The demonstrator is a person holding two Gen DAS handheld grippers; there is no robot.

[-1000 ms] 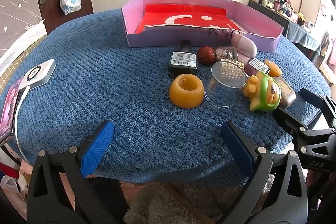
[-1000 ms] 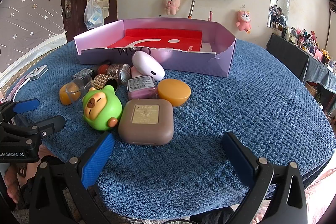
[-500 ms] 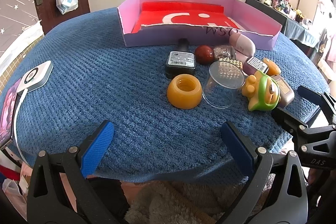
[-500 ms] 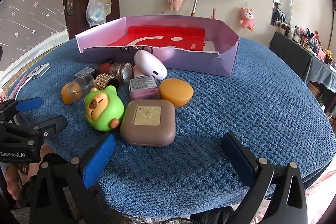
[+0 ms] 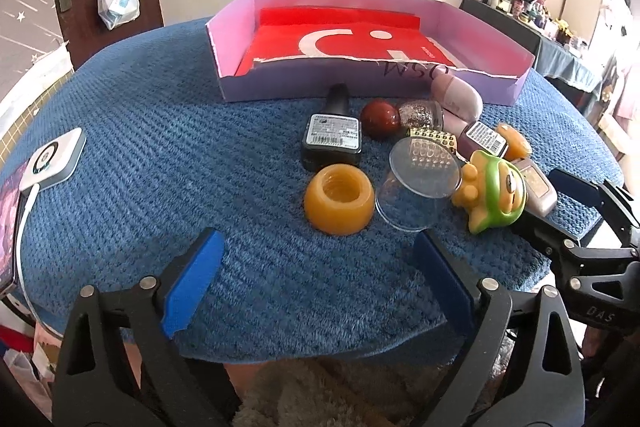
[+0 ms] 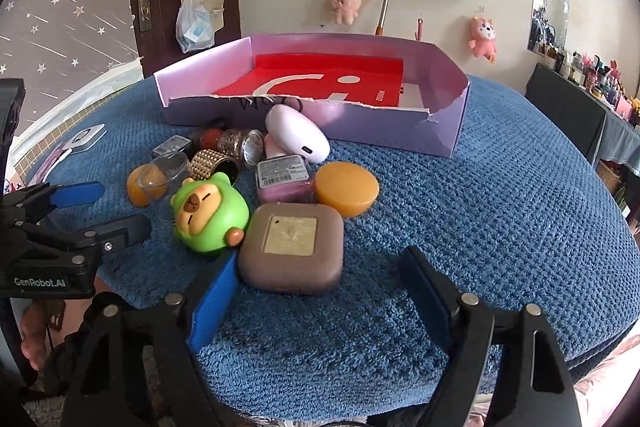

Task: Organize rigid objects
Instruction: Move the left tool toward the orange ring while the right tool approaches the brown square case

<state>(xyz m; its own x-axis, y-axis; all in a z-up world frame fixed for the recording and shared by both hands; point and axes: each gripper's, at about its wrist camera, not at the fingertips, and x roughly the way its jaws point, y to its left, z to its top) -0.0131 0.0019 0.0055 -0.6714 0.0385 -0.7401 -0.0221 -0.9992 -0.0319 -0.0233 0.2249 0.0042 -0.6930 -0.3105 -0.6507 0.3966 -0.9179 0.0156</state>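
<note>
Blue desk [image 6: 500, 227] lies bare rightward; my closing right tool [image 6: 320, 301] nears the brown case [image 6: 294, 247], empty; left tool [image 5: 316, 279] closing, wide, empty.

Textures on show: soft cloth, torn card, shiny plastic.
Knobbly blue blanket [image 6: 500, 207]; matt lilac cardboard box [image 6: 380, 131] with ragged edge; glossy green toy [image 6: 210, 213]; clear plastic cup [image 5: 416, 183].

Left wrist view: you look down-forward from the near table edge, close.
Right wrist view: same slant, further right.
Shared: your views both catch the purple box [image 5: 372, 83] [image 6: 360, 131] and green toy [image 5: 496, 195] [image 6: 208, 215].
</note>
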